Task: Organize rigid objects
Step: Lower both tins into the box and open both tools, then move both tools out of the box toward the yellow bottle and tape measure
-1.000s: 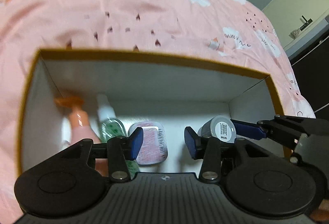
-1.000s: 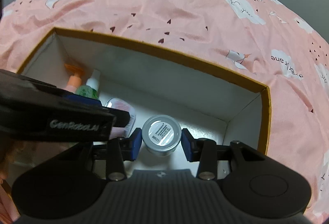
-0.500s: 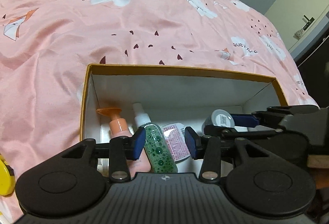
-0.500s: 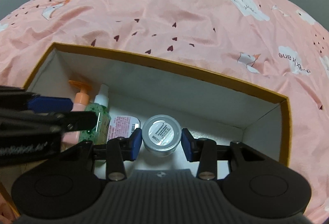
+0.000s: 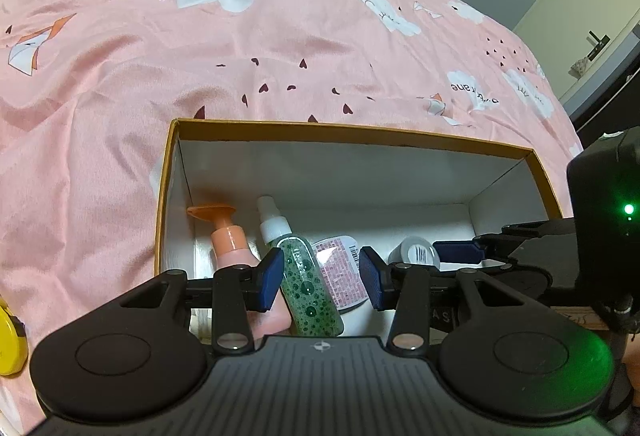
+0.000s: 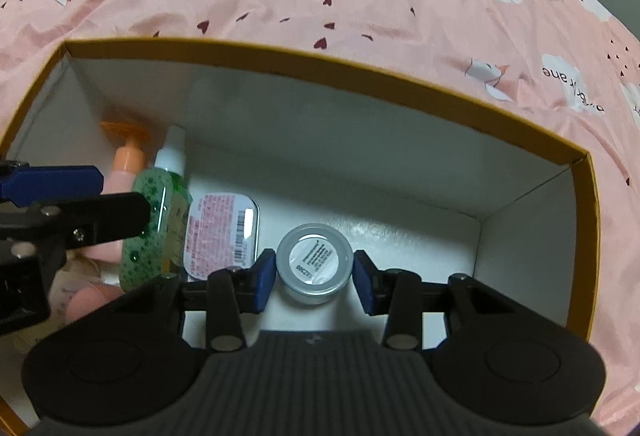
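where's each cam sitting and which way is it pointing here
Left wrist: on the left gripper, open, looking forward and down at the box on pink bedding; the right gripper shows at right.
Right wrist: on the right gripper, looking steeply down into the box, fingers beside a small jar; left gripper shows at left.
Shared: box, jar, green bottle, pump bottle.

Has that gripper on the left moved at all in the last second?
Yes. The left gripper has pulled back and up from the box: a second ago the box's far rim nearly filled its view, and now the rim looks smaller, with more pink bedsheet around it.
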The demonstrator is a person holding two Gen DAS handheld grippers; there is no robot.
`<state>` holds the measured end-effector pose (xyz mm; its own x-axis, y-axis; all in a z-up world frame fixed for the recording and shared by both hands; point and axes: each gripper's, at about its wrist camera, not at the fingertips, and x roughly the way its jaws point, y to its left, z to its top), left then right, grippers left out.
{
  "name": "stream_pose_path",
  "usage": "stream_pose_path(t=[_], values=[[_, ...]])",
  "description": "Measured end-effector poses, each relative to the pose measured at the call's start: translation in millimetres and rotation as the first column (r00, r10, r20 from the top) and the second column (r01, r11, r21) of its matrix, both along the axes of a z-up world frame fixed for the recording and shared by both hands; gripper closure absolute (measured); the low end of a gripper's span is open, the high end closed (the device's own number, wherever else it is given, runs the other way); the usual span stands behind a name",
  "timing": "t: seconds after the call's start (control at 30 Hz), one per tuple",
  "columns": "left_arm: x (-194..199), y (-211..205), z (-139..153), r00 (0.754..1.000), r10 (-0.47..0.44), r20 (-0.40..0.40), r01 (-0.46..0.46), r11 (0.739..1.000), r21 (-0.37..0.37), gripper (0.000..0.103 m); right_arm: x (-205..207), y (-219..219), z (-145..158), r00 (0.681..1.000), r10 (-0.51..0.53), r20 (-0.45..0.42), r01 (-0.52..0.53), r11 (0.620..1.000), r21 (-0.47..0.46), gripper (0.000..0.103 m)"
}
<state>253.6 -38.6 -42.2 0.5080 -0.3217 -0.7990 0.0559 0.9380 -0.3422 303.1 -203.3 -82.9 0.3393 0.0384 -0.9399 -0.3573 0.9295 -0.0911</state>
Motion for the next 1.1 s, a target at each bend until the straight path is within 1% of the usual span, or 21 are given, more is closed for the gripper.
stream_pose_path(t=[0.03, 0.1, 0.3, 0.43, 0.5, 0.6, 0.67, 0.7, 0.8, 0.97, 1.03, 1.1], values=[[0, 0, 0, 1.000, 0.000, 0.001, 0.000, 1.000, 0.002, 0.052, -1, 0, 0, 1.000, 0.002, 0.000, -0.002, 1.000, 0.000, 0.059], [0, -1, 0, 1.000, -0.001, -0.003, 0.001, 1.000, 0.002, 0.052, -3, -1, 3, 1.000, 0.008, 0.007, -0.008, 1.000, -0.002, 0.051], [-5, -4, 5, 1.000, -0.011, 0.008, 0.011, 1.000, -0.004, 0.052, -9, 0, 15, 0.999, 0.022, 0.042, -0.021, 1.000, -0.012, 0.040], [-11, -5, 13, 1.000, -0.007, 0.027, 0.008, 1.000, -0.018, 0.052, -20, 4, 27, 0.995, 0.042, 0.087, -0.040, 0.999, -0.024, 0.034], [-16, -4, 18, 0.999, -0.008, 0.039, 0.009, 1.000, -0.023, 0.052, -27, 8, 34, 0.991, 0.056, 0.122, -0.053, 0.998, -0.033, 0.030], [-28, -2, 31, 0.997, -0.007, 0.072, 0.009, 0.999, -0.033, 0.050, -40, 10, 48, 0.983, 0.063, 0.171, -0.060, 0.998, -0.018, 0.030], [-34, 1, 39, 0.995, 0.002, 0.097, 0.002, 0.999, -0.042, 0.044, -48, 9, 59, 0.978, 0.057, 0.201, -0.060, 0.998, 0.009, 0.029], [-40, 3, 44, 0.994, 0.008, 0.113, -0.003, 0.999, -0.050, 0.043, -53, 9, 64, 0.975, 0.056, 0.214, -0.063, 0.998, 0.023, 0.029], [-53, 10, 56, 0.989, 0.022, 0.148, -0.014, 0.998, -0.055, 0.043, -67, 13, 80, 0.966, 0.056, 0.251, -0.075, 0.995, 0.067, 0.027], [-86, 25, 71, 0.977, 0.057, 0.207, -0.050, 0.998, -0.038, 0.041, -93, 28, 98, 0.952, 0.085, 0.294, -0.130, 0.982, 0.137, 0.027], [-105, 39, 74, 0.971, 0.099, 0.218, -0.089, 0.994, -0.058, 0.041, -102, 35, 102, 0.947, 0.100, 0.307, -0.154, 0.975, 0.158, 0.026], [-123, 51, 76, 0.967, 0.120, 0.226, -0.112, 0.992, -0.049, 0.041, -115, 46, 104, 0.937, 0.122, 0.327, -0.185, 0.968, 0.170, 0.026]])
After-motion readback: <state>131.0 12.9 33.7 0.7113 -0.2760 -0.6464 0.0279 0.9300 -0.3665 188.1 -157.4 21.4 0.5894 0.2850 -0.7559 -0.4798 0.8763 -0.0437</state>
